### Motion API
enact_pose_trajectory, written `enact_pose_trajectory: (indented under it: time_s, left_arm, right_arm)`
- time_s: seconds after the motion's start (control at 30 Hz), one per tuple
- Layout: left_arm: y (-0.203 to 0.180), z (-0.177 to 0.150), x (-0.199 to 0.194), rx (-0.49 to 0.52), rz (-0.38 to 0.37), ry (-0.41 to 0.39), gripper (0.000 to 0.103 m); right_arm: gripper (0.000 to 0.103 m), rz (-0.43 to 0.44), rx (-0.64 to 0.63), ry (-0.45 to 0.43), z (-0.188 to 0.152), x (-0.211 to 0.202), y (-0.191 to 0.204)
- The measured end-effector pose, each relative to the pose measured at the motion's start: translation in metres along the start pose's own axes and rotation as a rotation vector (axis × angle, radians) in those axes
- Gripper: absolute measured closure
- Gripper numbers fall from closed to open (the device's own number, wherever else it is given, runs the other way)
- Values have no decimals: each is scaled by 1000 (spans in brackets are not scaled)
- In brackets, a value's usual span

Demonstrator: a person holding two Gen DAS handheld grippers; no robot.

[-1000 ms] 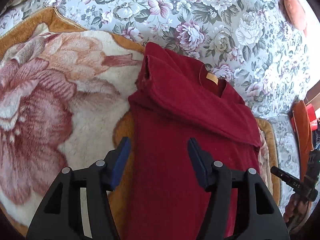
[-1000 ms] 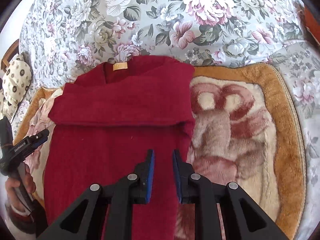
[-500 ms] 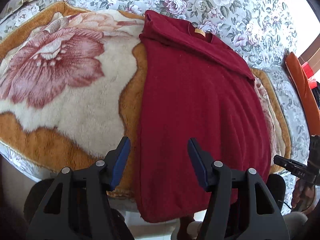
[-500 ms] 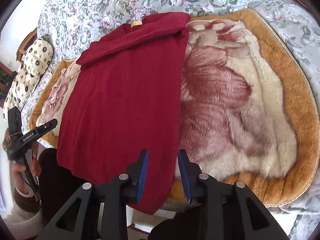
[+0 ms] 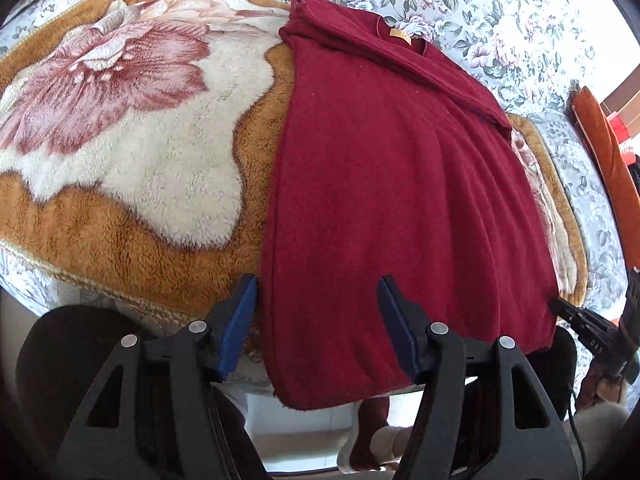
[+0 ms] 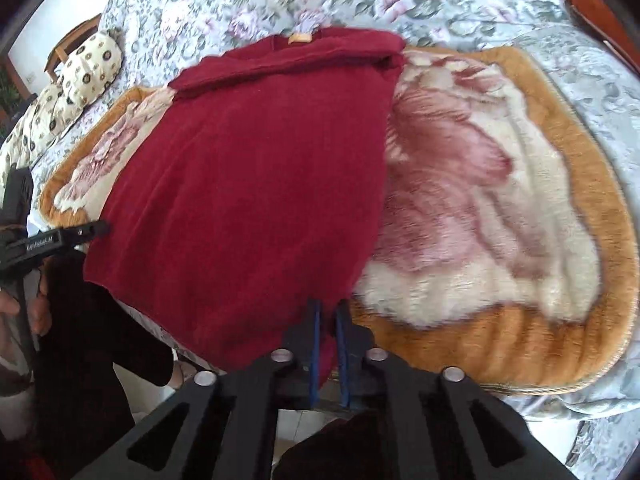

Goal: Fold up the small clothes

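Note:
A dark red sweater lies flat on a plush blanket, collar and tan label at the far end, sleeves folded across the top. Its hem hangs over the bed's near edge. My left gripper stands over the hem's left corner; its jaws are opening, with the sweater's edge between them and the pads not touching it. My right gripper is shut on the hem's right corner. Each gripper also shows in the other's view: the right gripper and the left gripper.
The brown and cream flower blanket covers a floral bedsheet. A spotted pillow lies at the far left and an orange cushion at the right. The person's dark-clothed legs and the floor are below the bed's edge.
Both grippers drew back from the sweater's middle to its near hem. The right gripper widened a little, then closed on the hem's corner. The left stayed open.

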State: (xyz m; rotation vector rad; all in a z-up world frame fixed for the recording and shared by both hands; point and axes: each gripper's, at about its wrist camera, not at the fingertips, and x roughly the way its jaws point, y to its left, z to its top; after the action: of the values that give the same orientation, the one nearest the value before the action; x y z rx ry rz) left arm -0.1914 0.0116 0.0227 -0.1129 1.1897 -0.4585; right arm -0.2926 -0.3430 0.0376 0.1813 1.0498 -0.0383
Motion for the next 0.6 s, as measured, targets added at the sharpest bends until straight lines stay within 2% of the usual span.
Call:
enact_pose_trajectory:
  time_s: [0.1,0.23,0.33,0.4,0.6]
  left_arm:
    - [3,-7,1,-11,-4,-5,41]
    - [-3,-12,0,21,29,1,41]
    - [-6,-15,2,42,54,-3,40]
    - [-8,-16,3,53,67,-5,40]
    - [-9,-18,6,54,76,-14,39]
  right_arm:
    - [99,27,49,18,-2,5,-10]
    - [98,82,116,0,-5,7,-10]
    - [89,123,144,3,-6,5,-12]
    - [76,141,147,6,-9,3,-12]
    - [73,156,152,23,-15,6,-5]
